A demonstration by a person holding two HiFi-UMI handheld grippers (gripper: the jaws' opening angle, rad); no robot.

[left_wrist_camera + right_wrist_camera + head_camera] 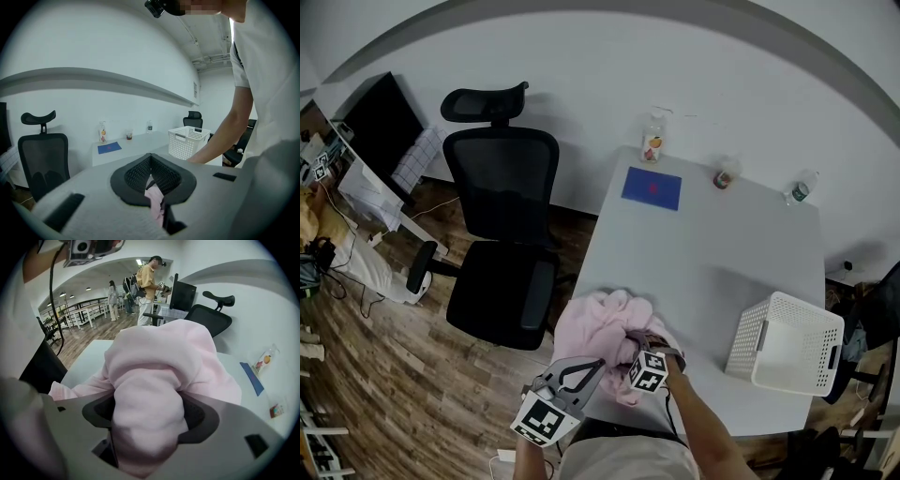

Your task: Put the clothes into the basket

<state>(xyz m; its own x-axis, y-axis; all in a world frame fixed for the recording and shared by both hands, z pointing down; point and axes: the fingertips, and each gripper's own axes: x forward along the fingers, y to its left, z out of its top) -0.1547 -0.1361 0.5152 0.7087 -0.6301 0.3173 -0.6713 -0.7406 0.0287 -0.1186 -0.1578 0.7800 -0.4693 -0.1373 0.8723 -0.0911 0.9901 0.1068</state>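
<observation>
Head view: the pink garment (600,328) lies bunched in a heap at the lower centre of the frame, on the near edge of the white counter (703,253). The heap is crumpled. Its longer run goes loosely from upper left to lower right, with no clear end pointing anywhere. The left claw (596,366) comes in from the bottom edge and reaches its lower left side. The right claw (630,347) is dug into its lower right part. The white basket (787,342) stands at the lower right of the counter, well apart from the cloth. A black office chair (502,244) stands left of the counter.

Left gripper view: the left claw (151,176) has its jaws drawn together, pinching a thin strip of the pink garment (154,199) that hangs down toward the lower frame edge. The basket (187,140) shows right of centre, with the person's arm (225,133) reaching down beside it.

Right gripper view: the right claw (147,416) is partly closed on a thick roll of the pink garment (159,357), both pads pressed against its sides. The roll runs lengthwise straight up the frame, away from the jaws, and widens into the heap on the counter (89,357).
</observation>
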